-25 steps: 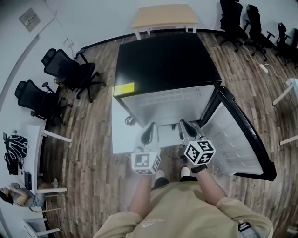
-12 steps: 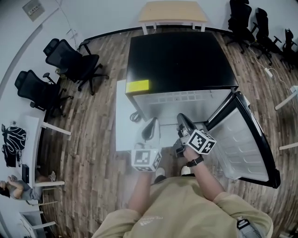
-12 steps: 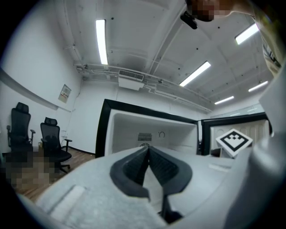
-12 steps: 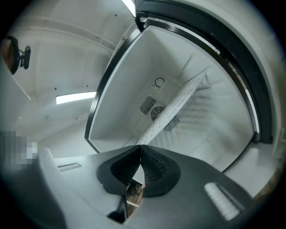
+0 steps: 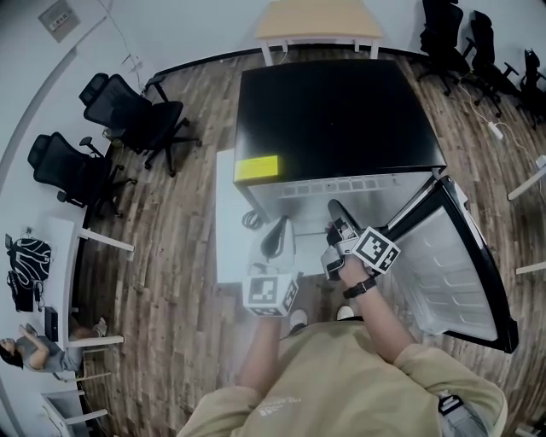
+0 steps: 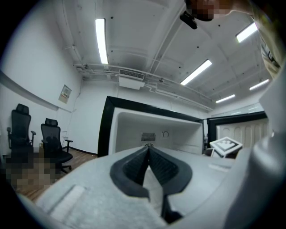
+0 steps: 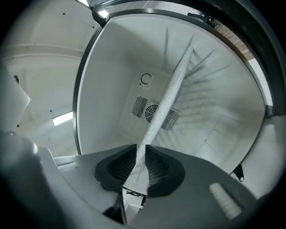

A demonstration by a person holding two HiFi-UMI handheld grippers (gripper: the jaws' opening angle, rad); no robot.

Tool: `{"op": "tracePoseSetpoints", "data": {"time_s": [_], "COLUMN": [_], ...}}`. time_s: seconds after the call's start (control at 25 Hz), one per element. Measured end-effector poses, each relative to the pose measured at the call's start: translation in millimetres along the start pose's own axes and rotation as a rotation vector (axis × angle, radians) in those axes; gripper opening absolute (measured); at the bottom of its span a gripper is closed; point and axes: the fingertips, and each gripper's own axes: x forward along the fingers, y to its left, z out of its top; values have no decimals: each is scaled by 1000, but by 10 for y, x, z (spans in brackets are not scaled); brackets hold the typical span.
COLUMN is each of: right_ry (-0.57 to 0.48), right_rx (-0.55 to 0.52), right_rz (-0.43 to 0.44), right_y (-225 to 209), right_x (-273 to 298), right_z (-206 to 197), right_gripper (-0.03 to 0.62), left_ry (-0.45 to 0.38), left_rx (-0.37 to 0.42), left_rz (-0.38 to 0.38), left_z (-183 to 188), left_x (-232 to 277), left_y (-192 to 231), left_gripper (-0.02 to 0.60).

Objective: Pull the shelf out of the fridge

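Right tongs (image 7: 139,156) newly rolled, jaws just opening, loose round the shelf (image 7: 167,94) edge

The floor (image 5: 171,282) was of wood planks. Two black office chairs (image 5: 128,111) stood near its left edge, and more chairs (image 5: 452,38) stood at its far right corner. A pale wooden tabletop (image 5: 317,19) stood at the far edge. At the near left a person (image 5: 26,354) sat close to a white tabletop (image 5: 64,256), with a patterned bag (image 5: 24,260) just beside it. Strip lights (image 6: 101,40) shone on the ceiling.
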Motion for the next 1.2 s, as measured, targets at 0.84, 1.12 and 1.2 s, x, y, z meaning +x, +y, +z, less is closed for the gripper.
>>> {"op": "tracePoseSetpoints", "data": {"time_s": [0.84,1.12,1.2], "right_ry": [-241,-330,-341], "right_rx": [489,537,520], "right_rz": [53,44,44], "right_y": [-207,-317,-341], "right_x": [572,740,801], "right_z": [412,405,469], "right_gripper": [179,147,141], "left_ry": [-28,-31,-27], "left_rx": [2,21,15], "left_rz": [33,46,58], "left_z": [151,165,146], "left_x": [31,-44,-82], "left_y": [204,265,308], "left_gripper": [2,2,2]}}
